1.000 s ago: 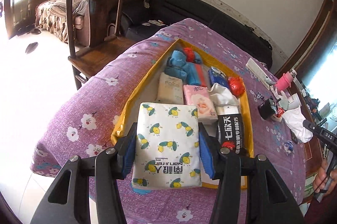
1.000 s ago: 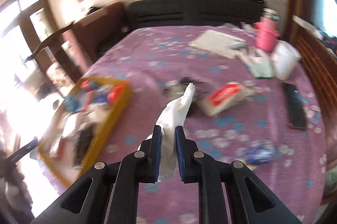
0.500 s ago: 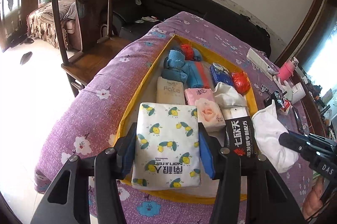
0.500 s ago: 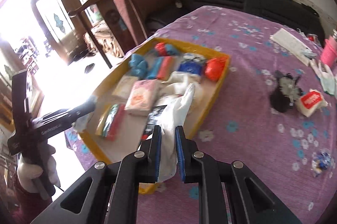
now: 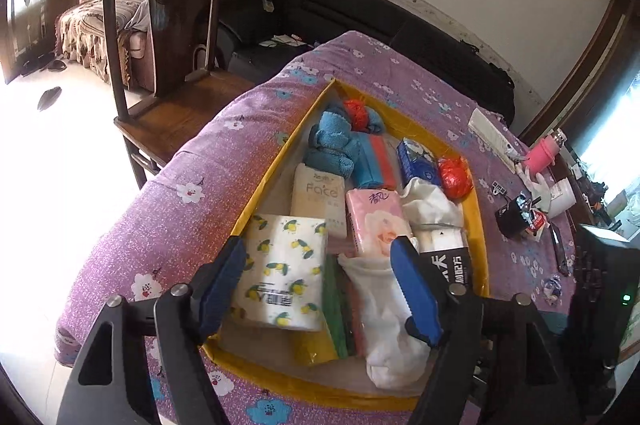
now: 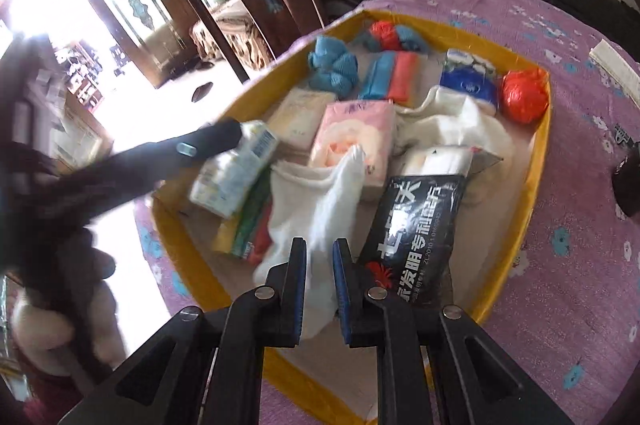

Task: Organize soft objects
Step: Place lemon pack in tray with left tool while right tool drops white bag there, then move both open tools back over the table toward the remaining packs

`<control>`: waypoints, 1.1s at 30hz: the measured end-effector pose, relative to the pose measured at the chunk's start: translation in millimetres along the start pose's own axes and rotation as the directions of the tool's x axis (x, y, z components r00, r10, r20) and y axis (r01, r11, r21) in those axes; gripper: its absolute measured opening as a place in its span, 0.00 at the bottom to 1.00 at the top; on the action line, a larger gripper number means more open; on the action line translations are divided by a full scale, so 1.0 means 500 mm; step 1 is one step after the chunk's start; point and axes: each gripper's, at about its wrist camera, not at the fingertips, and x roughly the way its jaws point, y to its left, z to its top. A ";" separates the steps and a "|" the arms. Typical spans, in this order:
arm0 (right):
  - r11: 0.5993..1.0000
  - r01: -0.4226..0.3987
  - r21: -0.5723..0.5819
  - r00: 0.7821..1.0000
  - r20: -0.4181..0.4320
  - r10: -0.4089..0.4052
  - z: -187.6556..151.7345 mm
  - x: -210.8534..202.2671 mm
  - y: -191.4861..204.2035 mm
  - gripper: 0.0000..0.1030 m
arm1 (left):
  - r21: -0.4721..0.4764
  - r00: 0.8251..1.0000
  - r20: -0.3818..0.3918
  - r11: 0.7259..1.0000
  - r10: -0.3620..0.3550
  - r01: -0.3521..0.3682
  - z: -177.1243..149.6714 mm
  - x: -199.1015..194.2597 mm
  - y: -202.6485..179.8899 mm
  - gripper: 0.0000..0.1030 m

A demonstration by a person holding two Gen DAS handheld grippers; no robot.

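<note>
The right tongs [image 6: 320,289] pinch the white cloth [image 6: 316,201], hanging lengthwise into the yellow tray [image 6: 536,177] (beside the lemon-print pack [image 5: 284,273]); the left tongs [image 5: 320,289] are opening, gripping nothing.

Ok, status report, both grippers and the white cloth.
Left gripper opening, lemon tissue pack released in yellow tray. Right gripper shut on white cloth, over tray. Nothing blocking.

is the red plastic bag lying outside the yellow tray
No, the red plastic bag sits inside the yellow tray, in its far right corner.
</note>
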 end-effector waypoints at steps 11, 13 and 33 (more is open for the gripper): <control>0.999 0.003 0.034 0.986 0.168 -0.008 -0.021 -0.135 -0.057 0.52 | -0.024 0.997 0.058 0.998 -0.048 0.050 -0.024 -0.080 -0.049 0.76; 0.999 0.012 0.051 0.979 0.205 -0.022 -0.030 -0.166 -0.076 0.56 | -0.023 0.996 0.058 0.997 -0.075 0.076 -0.037 -0.089 -0.071 0.79; 0.822 0.124 0.555 0.873 0.333 -0.357 -0.243 -0.443 -0.526 0.65 | 0.185 0.983 -0.106 0.969 -0.148 0.166 -0.135 -0.017 -0.308 0.82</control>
